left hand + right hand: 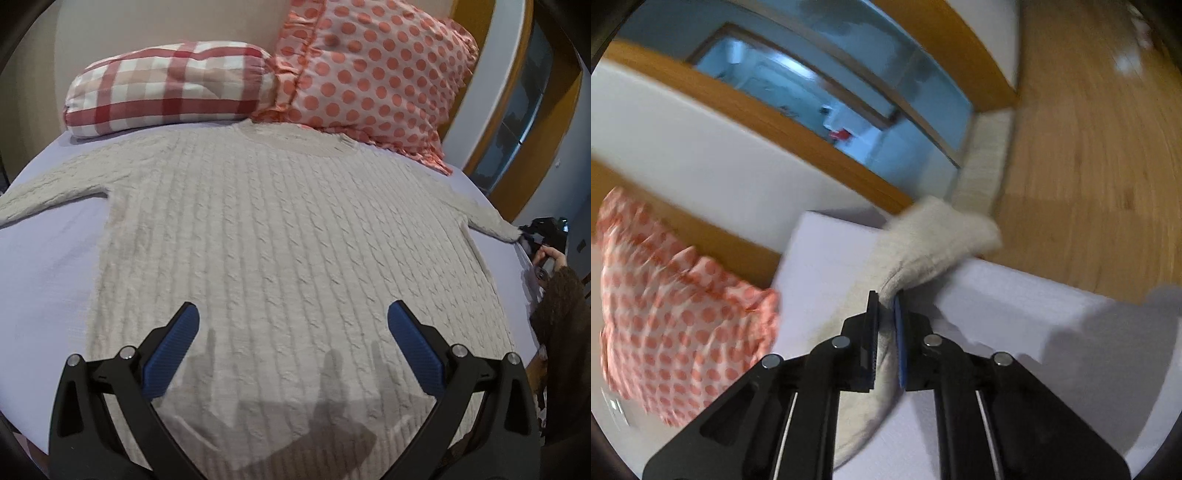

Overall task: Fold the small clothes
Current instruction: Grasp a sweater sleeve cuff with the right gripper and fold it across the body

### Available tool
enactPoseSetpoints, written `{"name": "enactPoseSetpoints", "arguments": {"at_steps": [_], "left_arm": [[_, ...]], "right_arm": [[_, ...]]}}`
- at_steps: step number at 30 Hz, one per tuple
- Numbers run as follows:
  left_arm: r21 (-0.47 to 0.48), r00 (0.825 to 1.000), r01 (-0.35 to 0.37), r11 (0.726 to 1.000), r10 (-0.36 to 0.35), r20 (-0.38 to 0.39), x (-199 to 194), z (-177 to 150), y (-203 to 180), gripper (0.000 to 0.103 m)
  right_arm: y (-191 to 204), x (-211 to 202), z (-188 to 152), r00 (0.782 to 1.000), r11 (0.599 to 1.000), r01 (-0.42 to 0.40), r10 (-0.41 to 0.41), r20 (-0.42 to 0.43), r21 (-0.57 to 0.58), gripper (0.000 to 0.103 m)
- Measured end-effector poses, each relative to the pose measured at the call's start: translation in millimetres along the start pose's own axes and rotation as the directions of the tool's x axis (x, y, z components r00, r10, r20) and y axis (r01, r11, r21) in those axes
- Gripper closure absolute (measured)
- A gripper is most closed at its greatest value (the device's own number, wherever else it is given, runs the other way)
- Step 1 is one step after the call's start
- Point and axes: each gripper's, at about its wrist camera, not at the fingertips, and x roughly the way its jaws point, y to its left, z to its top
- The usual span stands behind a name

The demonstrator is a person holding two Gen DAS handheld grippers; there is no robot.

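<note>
A cream cable-knit sweater lies flat, front up, on a lilac bed sheet, both sleeves spread out. My left gripper is open and empty, hovering over the sweater's lower body. My right gripper is shut on the sweater's right sleeve near the cuff, at the bed's right edge. It also shows in the left wrist view at the sleeve end.
A red checked pillow and a pink polka-dot pillow lie at the head of the bed. The polka-dot pillow is left of my right gripper. Wooden floor lies beyond the bed edge.
</note>
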Motion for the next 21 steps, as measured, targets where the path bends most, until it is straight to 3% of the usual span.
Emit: {"name": "enactPoseSetpoints", "arguments": {"at_steps": [4, 8, 11, 13, 14, 16, 19, 21], "left_arm": [[-0.050, 0.998, -0.040, 0.998, 0.042, 0.042, -12, 9, 25, 0.002], [-0.112, 0.990, -0.108, 0.988, 0.117, 0.078, -25, 17, 56, 0.002], [-0.154, 0.983, -0.142, 0.978, 0.158, 0.098, -37, 20, 74, 0.002], [-0.180, 0.976, -0.168, 0.969, 0.189, 0.105, -44, 21, 86, 0.002], [-0.192, 0.974, -0.175, 0.966, 0.199, 0.108, -46, 21, 92, 0.002], [-0.229, 0.970, -0.192, 0.954, 0.220, 0.107, -52, 22, 105, 0.002], [-0.283, 0.962, -0.217, 0.934, 0.254, 0.100, -60, 24, 130, 0.002], [-0.319, 0.955, -0.240, 0.917, 0.281, 0.090, -67, 25, 149, 0.002]], "right_arm": [[87, -24, -20, 0.996, 0.966, -0.084, 0.089, 0.010, -0.245, 0.094], [185, -34, -74, 0.975, 0.878, -0.222, 0.203, -0.090, -0.424, 0.094], [258, -30, -142, 0.942, 0.779, -0.334, 0.252, -0.222, -0.531, 0.094], [302, -20, -201, 0.904, 0.707, -0.417, 0.259, -0.339, -0.571, 0.094], [324, -12, -239, 0.883, 0.668, -0.453, 0.242, -0.402, -0.591, 0.094], [341, -2, -296, 0.860, 0.607, -0.481, 0.188, -0.474, -0.632, 0.094], [351, 25, -398, 0.813, 0.515, -0.509, 0.024, -0.582, -0.689, 0.094], [344, 31, -434, 0.803, 0.477, -0.503, -0.048, -0.593, -0.720, 0.094]]}}
